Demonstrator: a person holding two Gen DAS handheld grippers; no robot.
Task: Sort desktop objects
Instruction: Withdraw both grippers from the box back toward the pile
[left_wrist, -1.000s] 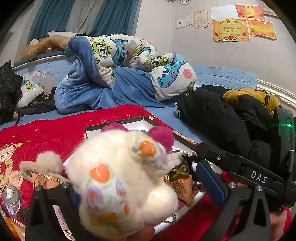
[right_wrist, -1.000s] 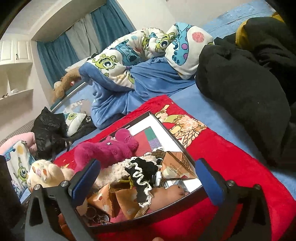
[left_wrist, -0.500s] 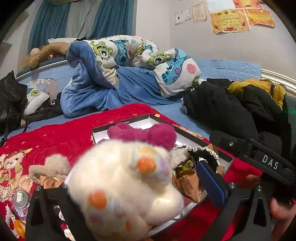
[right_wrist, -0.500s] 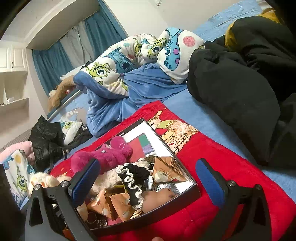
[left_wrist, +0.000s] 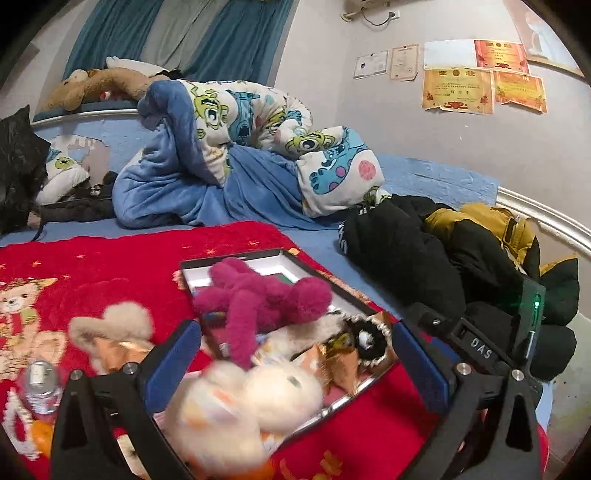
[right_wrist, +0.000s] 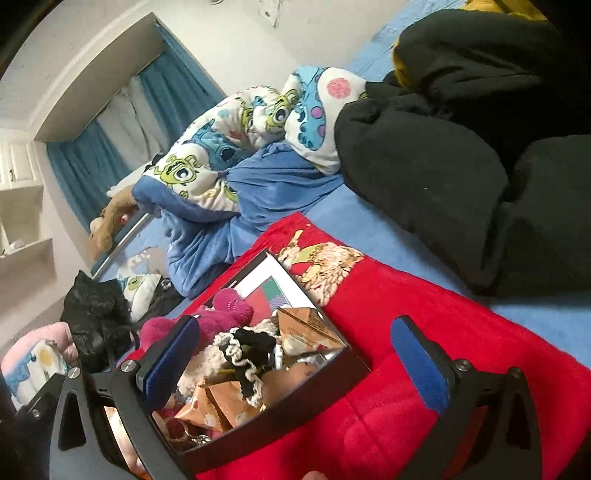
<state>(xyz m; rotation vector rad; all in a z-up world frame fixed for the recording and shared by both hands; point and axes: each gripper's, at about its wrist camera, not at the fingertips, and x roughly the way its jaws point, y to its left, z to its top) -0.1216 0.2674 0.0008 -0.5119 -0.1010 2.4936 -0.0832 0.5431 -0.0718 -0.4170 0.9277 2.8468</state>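
A black-rimmed shallow box lies on a red blanket. It holds a magenta plush, a black scrunchie with white trim and brown packets. My left gripper is open above the box's near side. A white plush with orange spots shows blurred below its fingers, over the box's near edge, free of both pads. In the right wrist view my right gripper is open and empty over the box, above the scrunchie and beside the magenta plush.
Left of the box, a beige fluffy item and a small clear bottle lie on the blanket. A black jacket is piled to the right, a cartoon-print duvet behind. The right gripper's body is close at my right.
My left gripper opened and let go of the white plush, which dropped toward the box's near edge. The right gripper tilted and stayed open over the box.
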